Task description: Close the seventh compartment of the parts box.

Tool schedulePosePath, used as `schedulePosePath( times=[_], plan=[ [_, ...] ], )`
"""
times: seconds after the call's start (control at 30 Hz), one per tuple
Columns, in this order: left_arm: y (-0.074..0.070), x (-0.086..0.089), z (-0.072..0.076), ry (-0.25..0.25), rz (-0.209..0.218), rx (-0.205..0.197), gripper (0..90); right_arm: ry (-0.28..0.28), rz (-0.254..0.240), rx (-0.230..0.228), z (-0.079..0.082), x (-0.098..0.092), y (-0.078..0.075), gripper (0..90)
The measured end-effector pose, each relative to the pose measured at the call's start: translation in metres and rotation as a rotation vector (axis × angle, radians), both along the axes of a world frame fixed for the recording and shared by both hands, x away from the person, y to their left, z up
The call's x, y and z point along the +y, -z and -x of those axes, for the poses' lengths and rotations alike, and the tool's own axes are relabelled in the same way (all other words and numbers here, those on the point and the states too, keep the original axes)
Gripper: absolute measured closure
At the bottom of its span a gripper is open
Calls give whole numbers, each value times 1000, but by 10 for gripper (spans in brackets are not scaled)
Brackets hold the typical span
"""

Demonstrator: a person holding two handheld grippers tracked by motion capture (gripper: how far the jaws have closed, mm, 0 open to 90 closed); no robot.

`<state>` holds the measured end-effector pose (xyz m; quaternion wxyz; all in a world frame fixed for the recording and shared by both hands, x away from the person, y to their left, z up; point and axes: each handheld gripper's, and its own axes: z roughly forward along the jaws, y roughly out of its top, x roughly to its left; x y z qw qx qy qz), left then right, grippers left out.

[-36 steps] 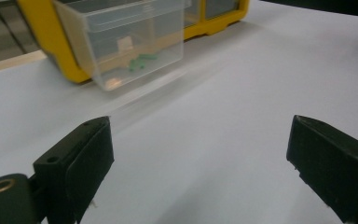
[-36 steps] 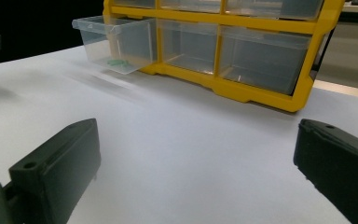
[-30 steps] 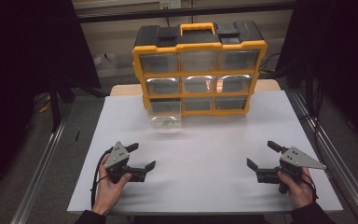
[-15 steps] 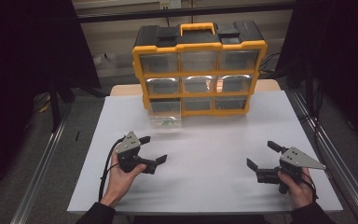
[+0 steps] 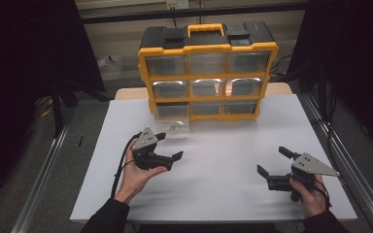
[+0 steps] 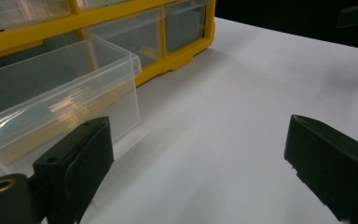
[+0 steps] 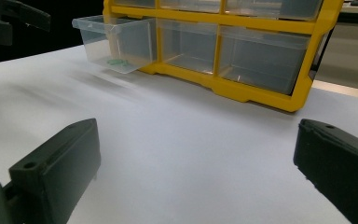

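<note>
A yellow and black organizer (image 5: 208, 73) with clear drawers stands at the back of the white table (image 5: 223, 160). Its bottom-left drawer (image 5: 173, 125) is pulled out, and something small and green (image 7: 116, 61) lies inside it. My left gripper (image 5: 170, 145) hovers just in front of that drawer (image 6: 60, 93). It is open; its jaws have just been closing slightly and nothing is between them. My right gripper (image 5: 272, 160) rests low near the front right of the table, open and holding nothing.
White tabletop stretches between the two grippers and up to the organizer (image 7: 261, 51). Metal rails (image 5: 43, 170) run along both sides of the table. The surroundings are dark.
My left hand has moved forward and to the right, toward the pulled-out drawer, and risen a little. The right hand has stayed where it was.
</note>
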<state>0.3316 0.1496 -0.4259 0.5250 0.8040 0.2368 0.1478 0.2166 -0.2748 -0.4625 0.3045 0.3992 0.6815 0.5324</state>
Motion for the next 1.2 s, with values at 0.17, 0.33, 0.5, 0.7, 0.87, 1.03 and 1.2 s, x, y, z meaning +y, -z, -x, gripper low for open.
schedulePosePath(
  times=[0.17, 0.33, 0.5, 0.7, 0.87, 1.03, 1.2],
  plan=[
    [5, -1, -12, -13, -19, 6, 182, -5, 3, 0, 0, 0, 0, 4],
    [12, 1, -16, -20, -41, 32, 266, -2, 5, 1, 0, 0, 0, 4],
    [12, 3, -16, 1, -48, 34, 409, -9, 1, 3, 0, 0, 0, 4],
    [14, 5, -19, 20, -28, 42, 596, -13, 1, 5, 0, 0, 0, 4],
    [15, 7, -20, 14, -27, 49, 716, -11, 1, 2, 0, 1, 0, 4],
    [18, 8, -24, 9, -13, 55, 807, -11, 2, 5, 0, 0, 0, 4],
    [22, 7, -29, 19, -21, 58, 900, -9, 8, 0, 0, 0, 0, 4]
  ],
)
